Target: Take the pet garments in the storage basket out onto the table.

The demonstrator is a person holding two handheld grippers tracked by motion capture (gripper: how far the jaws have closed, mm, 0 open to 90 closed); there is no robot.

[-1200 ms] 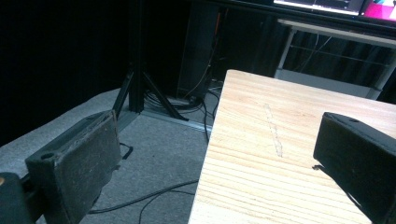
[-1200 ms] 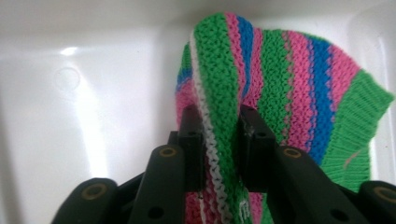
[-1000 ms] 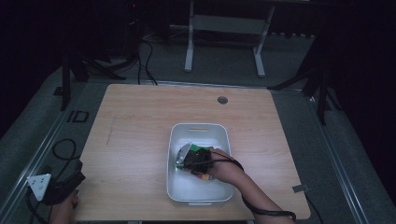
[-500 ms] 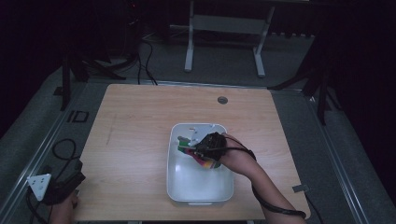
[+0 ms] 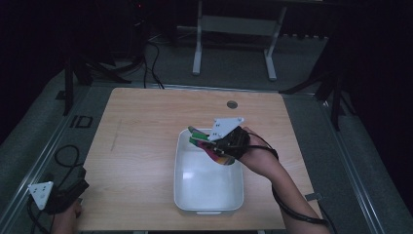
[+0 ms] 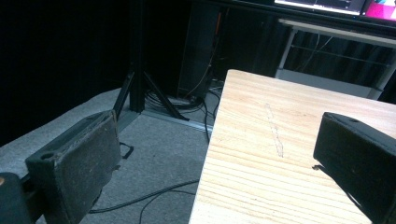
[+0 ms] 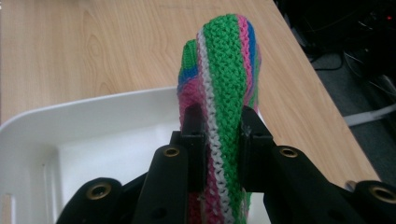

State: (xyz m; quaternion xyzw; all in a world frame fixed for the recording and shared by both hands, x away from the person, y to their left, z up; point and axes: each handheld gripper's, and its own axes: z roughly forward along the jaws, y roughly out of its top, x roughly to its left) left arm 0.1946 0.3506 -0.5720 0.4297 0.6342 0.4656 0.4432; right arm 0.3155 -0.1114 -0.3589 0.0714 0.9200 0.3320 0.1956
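Landmark: white rectangular plastic tub (image 5: 208,197) on the light wooden desk (image 5: 141,146), towards its near right part.
Right gripper (image 7: 219,126): clamped on a striped knitted woollen piece in green, pink, blue and white (image 7: 226,70), held above the tub's far rim.
Knitted piece: off the desk, its loose end hanging over the tub's far right corner.
Left gripper (image 6: 219,154): jaws wide apart with nothing between them, well left of the tub, at the desk's near left corner.
Beyond the desk: grey carpet with black cables (image 6: 154,193).
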